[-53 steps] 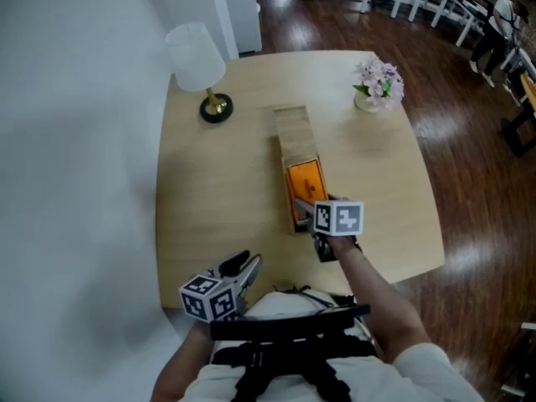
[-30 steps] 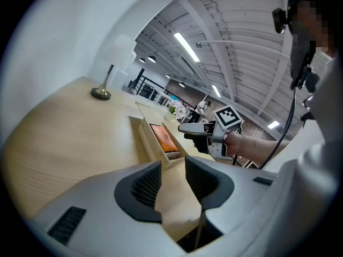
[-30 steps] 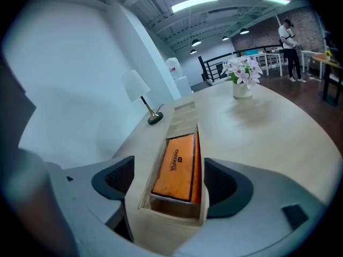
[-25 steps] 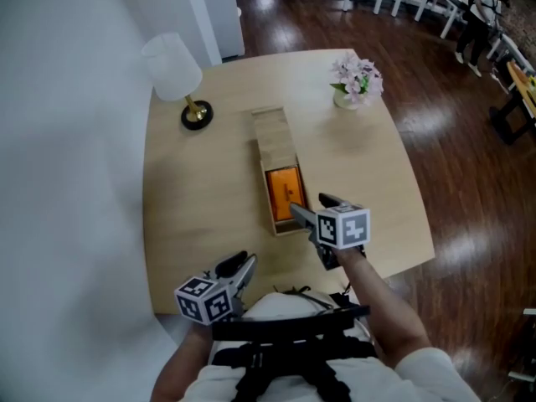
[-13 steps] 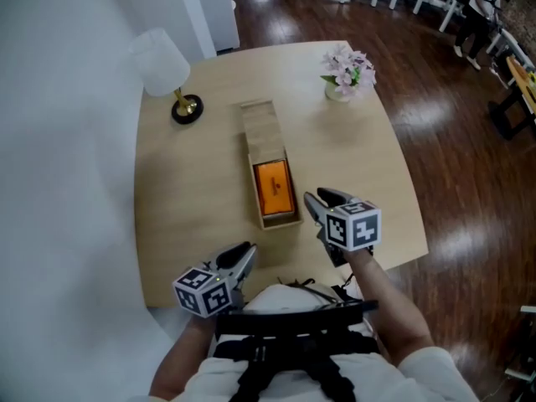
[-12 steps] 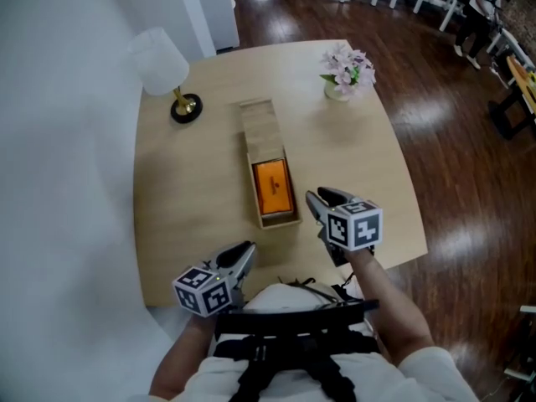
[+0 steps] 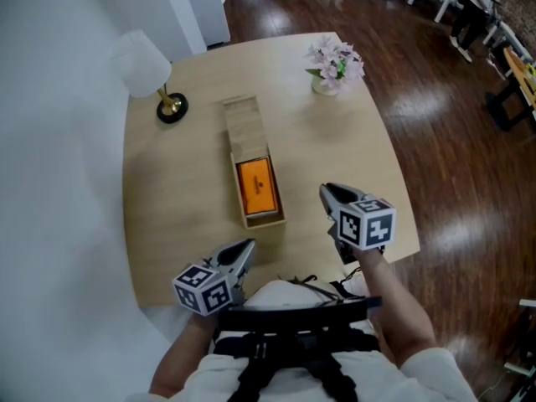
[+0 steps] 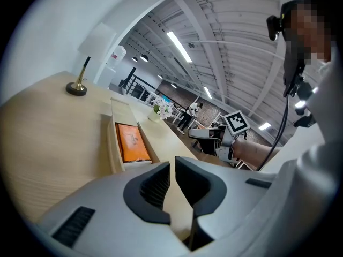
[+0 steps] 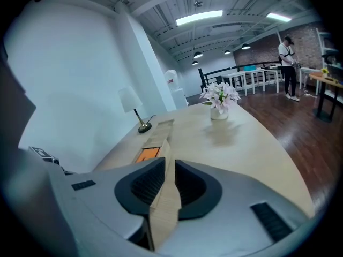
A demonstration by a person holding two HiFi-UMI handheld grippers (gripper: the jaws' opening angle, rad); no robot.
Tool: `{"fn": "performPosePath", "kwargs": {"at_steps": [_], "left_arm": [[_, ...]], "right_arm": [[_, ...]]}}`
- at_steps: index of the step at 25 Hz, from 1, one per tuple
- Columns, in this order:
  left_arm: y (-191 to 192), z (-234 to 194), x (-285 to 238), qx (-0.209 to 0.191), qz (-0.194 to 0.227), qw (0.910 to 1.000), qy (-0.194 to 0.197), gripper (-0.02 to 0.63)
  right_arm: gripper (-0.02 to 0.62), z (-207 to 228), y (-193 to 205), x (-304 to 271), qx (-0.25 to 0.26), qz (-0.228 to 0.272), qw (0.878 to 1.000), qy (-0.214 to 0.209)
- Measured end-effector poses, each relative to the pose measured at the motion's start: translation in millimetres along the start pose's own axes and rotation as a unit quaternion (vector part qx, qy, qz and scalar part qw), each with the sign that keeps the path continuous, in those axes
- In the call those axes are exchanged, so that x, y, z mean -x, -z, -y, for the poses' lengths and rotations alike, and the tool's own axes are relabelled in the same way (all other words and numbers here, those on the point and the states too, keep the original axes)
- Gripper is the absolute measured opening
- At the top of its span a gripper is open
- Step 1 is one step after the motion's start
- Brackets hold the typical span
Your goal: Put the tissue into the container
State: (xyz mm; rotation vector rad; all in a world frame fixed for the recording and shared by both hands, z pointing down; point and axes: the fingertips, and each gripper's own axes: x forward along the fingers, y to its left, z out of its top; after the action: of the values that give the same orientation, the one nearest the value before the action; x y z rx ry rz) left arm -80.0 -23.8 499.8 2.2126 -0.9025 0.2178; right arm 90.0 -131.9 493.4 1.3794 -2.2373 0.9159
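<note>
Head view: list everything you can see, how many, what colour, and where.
table: one, light wood, centre.
container: one, light wood, long, mid-table, far half lidded.
tissue pack: one, orange, in the container's open near end.
lamp: one, white shade, brass base, far left corner.
flowers: one vase, pink-white, far right corner.
floor: dark wood, right of table.
left gripper: one, grey, near edge; jaws have just been closing, nothing between.
right gripper: one, grey, right of container; jaws have just been closing, nothing between.

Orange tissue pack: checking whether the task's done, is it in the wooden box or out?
In. The orange tissue pack lies flat between the walls of the wooden box, at its uncovered end.
</note>
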Motion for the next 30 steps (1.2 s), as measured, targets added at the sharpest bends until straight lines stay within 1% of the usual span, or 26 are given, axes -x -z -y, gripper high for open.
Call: {"fn": "performPosePath", "kwargs": {"at_steps": [1, 2, 6, 8, 9, 10, 22, 30], "left_arm": [[-1, 1, -1, -0.001, -0.001, 1.0, -0.001, 0.022], [-1, 2, -3, -0.002, -0.002, 1.0, -0.002, 0.002], [-3, 8, -7, -0.003, -0.007, 1.0, 0.0, 0.002], [-3, 11, -10, -0.004, -0.009, 0.9999, 0.003, 0.002], [-3, 13, -11, -0.004, -0.01, 0.9999, 0.003, 0.002], [-3, 14, -12, -0.004, -0.01, 0.9999, 0.003, 0.002], [-7, 28, -20, -0.013, -0.015, 0.9998, -0.005, 0.002], [-7, 34, -21, -0.016, -0.017, 0.9997, -0.006, 0.002]], "right_arm": [[0.041, 4, 0, 2, 0.001, -0.001, 1.0, 0.003], [0.041, 8, 1, 3, 0.003, -0.001, 1.0, 0.006], [0.041, 20, 3, 9, 0.017, -0.004, 1.0, 0.019], [0.032, 26, 4, 12, 0.017, -0.007, 1.0, 0.025], [0.005, 29, 4, 14, 0.015, -0.008, 0.999, 0.028], [0.003, 31, 5, 15, 0.012, -0.009, 0.999, 0.03], [0.003, 52, 4, 33, -0.013, 0.003, 1.0, 0.025], [0.003, 71, 18, 52, -0.026, 0.003, 0.999, 0.036]]}}
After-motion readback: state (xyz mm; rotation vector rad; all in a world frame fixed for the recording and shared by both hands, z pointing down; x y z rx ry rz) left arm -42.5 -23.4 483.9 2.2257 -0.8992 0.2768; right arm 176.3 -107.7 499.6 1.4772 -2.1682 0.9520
